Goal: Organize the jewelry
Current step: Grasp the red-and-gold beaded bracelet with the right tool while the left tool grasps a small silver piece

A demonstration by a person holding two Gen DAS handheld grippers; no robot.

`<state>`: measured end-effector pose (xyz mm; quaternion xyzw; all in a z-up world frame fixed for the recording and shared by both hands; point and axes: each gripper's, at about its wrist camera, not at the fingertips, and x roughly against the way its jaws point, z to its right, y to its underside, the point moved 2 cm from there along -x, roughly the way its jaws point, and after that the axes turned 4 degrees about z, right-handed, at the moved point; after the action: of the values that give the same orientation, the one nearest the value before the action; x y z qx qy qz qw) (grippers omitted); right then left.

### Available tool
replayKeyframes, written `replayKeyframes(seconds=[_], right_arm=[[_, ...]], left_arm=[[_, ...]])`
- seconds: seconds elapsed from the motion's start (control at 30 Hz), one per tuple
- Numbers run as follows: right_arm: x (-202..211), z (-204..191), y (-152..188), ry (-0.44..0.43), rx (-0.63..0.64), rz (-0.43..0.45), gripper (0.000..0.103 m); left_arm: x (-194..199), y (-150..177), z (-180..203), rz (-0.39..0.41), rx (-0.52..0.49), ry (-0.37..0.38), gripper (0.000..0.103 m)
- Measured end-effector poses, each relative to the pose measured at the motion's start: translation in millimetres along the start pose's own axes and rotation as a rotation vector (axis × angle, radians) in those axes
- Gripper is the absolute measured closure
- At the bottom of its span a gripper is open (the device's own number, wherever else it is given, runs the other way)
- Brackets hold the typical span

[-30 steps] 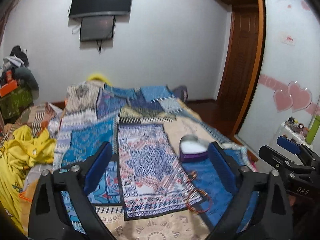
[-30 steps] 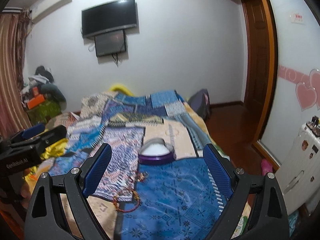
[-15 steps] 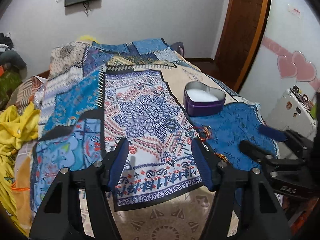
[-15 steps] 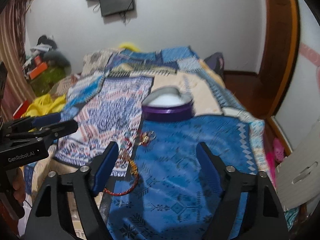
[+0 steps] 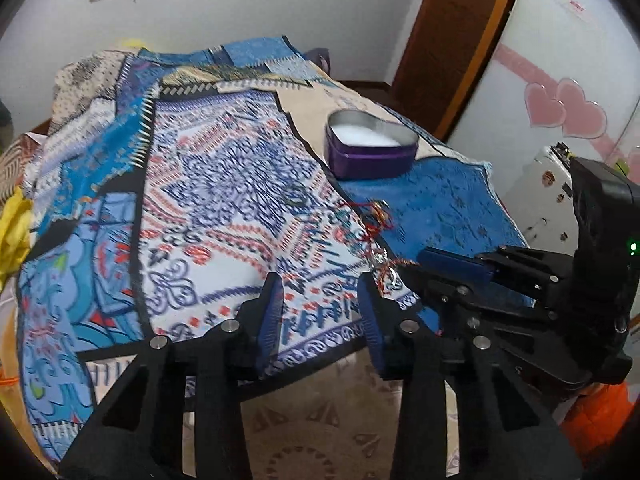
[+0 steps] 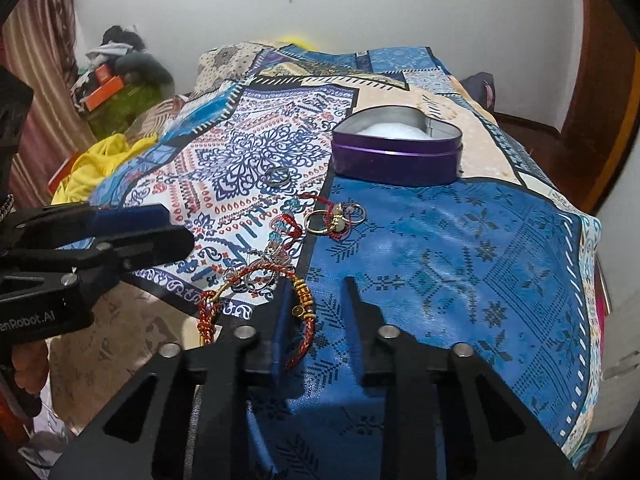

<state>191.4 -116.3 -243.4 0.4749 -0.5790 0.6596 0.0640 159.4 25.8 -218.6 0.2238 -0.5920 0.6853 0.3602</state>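
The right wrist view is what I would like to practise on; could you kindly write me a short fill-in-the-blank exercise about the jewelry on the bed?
1. The open tin on the bedspread is shaped like a ____.
2. The tin's outer wall is coloured ____.
3. The red braided bracelet lies against the ____ finger of the closing right gripper.
4. The lone dark ring lies ____ the tin.

Missing words: heart; purple; left; outside

The patterned blue, white and beige bedspread (image 6: 460,248) is matt printed cloth, faintly textured. The purple heart-shaped tin (image 6: 396,156) is glossy painted metal outside, dull bare metal inside, with a white soft-looking lining. The red braided cord bracelet (image 6: 308,320) carries shiny gold-coloured beads. The gold-coloured rings (image 6: 334,218) gleam like polished metal.
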Motion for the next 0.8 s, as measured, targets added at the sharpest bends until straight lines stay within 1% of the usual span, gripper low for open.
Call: replayKeyframes(seconds=[0.03,0.27,0.43,0.53,0.57,0.6,0.67,0.8], right_arm=[[-0.7,-0.2,-0.1,-0.003,0.002,0.000,0.092],[3.2,0.9,-1.6,-0.011,-0.010,0.020,0.093],[13.5,8.5,-5.8,0.003,-0.039,0.059,0.093],[19.3,13.5,-8.8,0.013,-0.056,0.076,0.093],[20.6,15.4,-9.6,0.017,-0.061,0.080,0.093],[22.1,17.3,-10.0,0.019,-0.066,0.084,0.093],[24.2,20.8,-10.7,0.023,-0.075,0.090,0.093],[26.0,24.6,-12.2,0.029,-0.084,0.101,0.093]], left_arm=[[-1.7,0.9,1.2,-0.004,-0.006,-0.003,0.066],[-8.8,4.5,13.3,-0.025,-0.052,-0.003,0.068],[-17.9,4.9,20.1,-0.036,-0.077,-0.004,0.070],[-23.3,4.2,22.1,-0.039,-0.083,-0.006,0.076],[-24.2,3.7,22.7,-0.038,-0.084,-0.005,0.081],[-24.7,3.2,22.9,-0.037,-0.085,-0.002,0.088],[-25.9,2.8,23.1,-0.035,-0.085,0.007,0.097],[-24.8,2.1,22.5,-0.029,-0.082,0.006,0.097]])
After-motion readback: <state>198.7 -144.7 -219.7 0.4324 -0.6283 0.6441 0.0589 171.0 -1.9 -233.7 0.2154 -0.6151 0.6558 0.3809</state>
